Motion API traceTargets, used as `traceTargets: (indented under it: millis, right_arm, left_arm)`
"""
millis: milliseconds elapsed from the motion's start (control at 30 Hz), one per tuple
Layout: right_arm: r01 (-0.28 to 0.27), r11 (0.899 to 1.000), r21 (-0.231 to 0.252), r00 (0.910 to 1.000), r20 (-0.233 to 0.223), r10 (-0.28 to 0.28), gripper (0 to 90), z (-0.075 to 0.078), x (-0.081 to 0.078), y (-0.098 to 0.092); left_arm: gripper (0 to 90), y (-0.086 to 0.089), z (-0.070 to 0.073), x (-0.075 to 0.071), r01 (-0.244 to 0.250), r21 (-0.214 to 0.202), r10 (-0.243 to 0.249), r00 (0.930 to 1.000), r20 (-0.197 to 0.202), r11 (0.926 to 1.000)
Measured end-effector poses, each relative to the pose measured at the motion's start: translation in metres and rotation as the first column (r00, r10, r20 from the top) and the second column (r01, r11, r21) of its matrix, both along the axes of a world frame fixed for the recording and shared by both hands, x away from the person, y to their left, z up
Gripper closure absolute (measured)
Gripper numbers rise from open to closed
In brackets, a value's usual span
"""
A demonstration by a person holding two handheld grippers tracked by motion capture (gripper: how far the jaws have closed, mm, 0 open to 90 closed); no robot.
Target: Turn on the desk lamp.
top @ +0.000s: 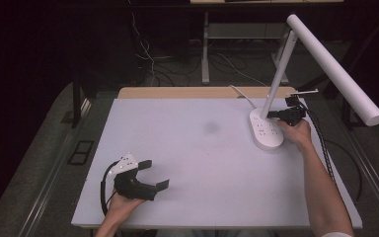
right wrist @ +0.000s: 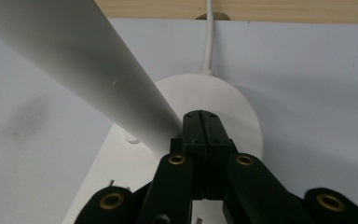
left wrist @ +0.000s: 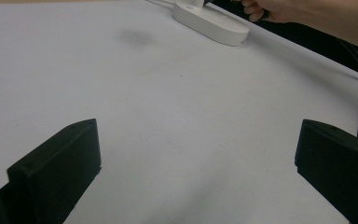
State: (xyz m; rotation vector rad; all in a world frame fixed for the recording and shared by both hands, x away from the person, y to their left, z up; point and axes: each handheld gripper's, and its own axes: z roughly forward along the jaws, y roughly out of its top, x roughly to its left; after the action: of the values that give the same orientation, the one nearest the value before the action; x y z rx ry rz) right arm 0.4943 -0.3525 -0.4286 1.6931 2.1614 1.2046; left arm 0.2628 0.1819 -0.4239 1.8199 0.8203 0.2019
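Note:
A white desk lamp stands at the far right of the table, with an oval base (top: pixel 265 131), a slanted stem (top: pixel 279 69) and a long head (top: pixel 335 69) reaching out to the right. My right gripper (top: pixel 271 114) is shut with nothing between its jaws. Its tips (right wrist: pixel 201 119) sit against the foot of the stem (right wrist: pixel 88 70), just above the base (right wrist: pixel 233 107). My left gripper (top: pixel 156 174) rests open near the front left of the table, its jaws wide apart (left wrist: pixel 198 154) over bare surface, far from the lamp base (left wrist: pixel 212 25).
A white mat (top: pixel 187 163) covers the wooden table (top: pixel 202 92). A faint dark smudge (top: pixel 210 127) marks the mat left of the lamp. The lamp's white cable (right wrist: pixel 209 37) runs off over the far edge. Cables and table legs lie on the dark floor behind.

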Motion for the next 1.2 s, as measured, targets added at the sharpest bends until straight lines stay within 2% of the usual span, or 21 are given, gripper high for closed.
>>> traceTargets:
  millis: [333, 833, 1100, 1200]
  right_arm:
    - [0.009, 1.000, -0.002, 0.9999, 0.006, -0.009, 90.0, 0.003, -0.002, -0.002]
    - [-0.002, 0.999, -0.034, 0.9981, 0.062, 0.004, 90.0, 0.021, -0.013, -0.007]
    - [0.013, 0.999, -0.032, 0.9968, 0.079, -0.010, 89.9, 0.027, -0.033, -0.014]
    - [0.016, 1.000, -0.011, 0.9964, 0.084, -0.015, 89.8, 0.031, -0.040, -0.017]
  left_arm:
    - [0.0, 0.001, 0.001, 0.000, -0.001, 0.000, 0.001, 1.0000, 0.001, 1.0000]
    - [0.0, -0.001, 0.001, -0.001, 0.003, -0.004, -0.003, 1.0000, 0.001, 1.0000]
    - [0.0, -0.002, 0.001, -0.001, 0.014, -0.002, -0.014, 0.9999, 0.004, 0.9999]
    - [0.0, -0.003, 0.002, -0.001, 0.017, -0.004, -0.017, 0.9998, 0.009, 0.9998]
